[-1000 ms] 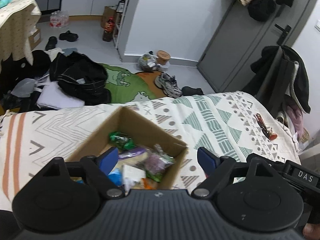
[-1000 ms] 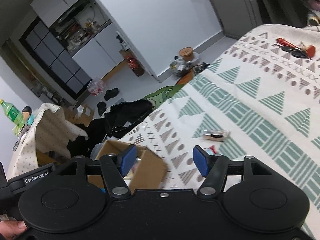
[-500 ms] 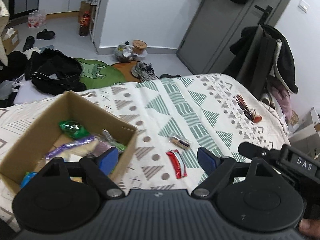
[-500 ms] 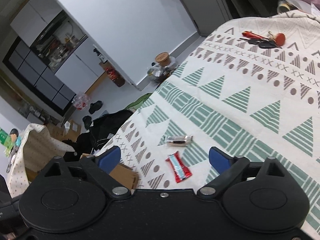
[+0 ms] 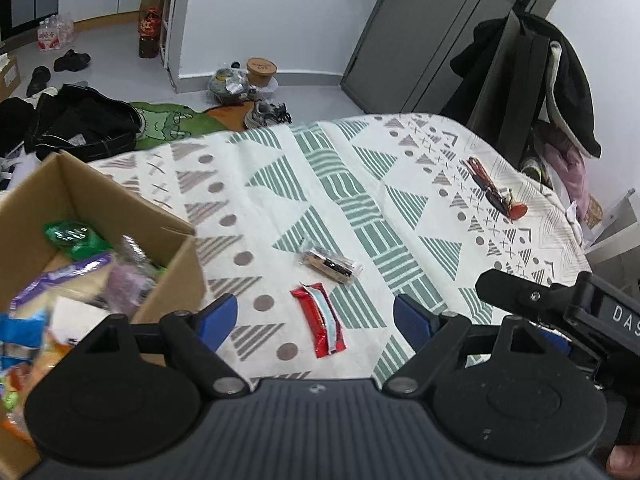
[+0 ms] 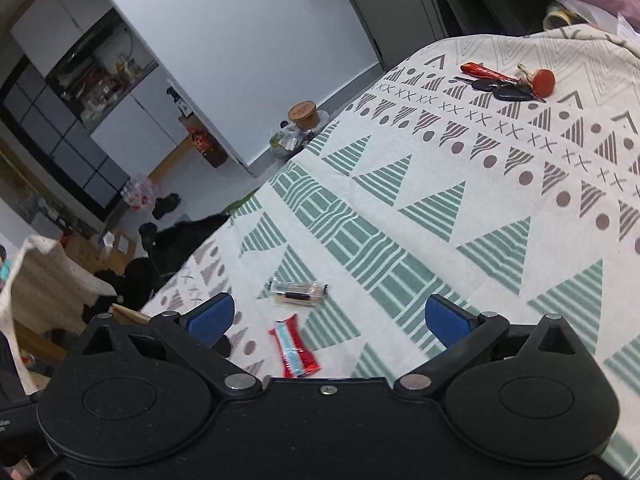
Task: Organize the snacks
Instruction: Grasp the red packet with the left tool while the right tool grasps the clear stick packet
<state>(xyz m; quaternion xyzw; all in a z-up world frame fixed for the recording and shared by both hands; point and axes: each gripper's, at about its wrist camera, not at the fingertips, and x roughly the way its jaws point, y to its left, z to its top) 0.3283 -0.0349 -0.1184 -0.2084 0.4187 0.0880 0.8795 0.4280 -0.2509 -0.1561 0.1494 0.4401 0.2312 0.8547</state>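
Note:
A red snack packet (image 5: 320, 326) lies on the patterned cloth (image 5: 360, 208), with a clear-wrapped dark snack (image 5: 330, 266) just beyond it. To the left stands an open cardboard box (image 5: 176, 280) holding several snack packs, among them a green one (image 5: 76, 236). My left gripper (image 5: 316, 314) hovers above the red packet, its jaws closing slightly and gripping nothing. My right gripper (image 6: 328, 315) hangs over the same red packet (image 6: 294, 348) and clear snack (image 6: 298, 294). Its jaws are opening wide and are empty.
A bunch of keys with red tags (image 5: 496, 192) lies at the far right of the cloth (image 6: 504, 84). The right tool's black body (image 5: 560, 304) crosses the left view's right side. Bags, shoes and a green rug cover the floor beyond the table edge.
Both grippers swung right, away from the box, and sank toward the two snacks on the cloth. The right jaws spread much wider. The left jaws stayed about the same.

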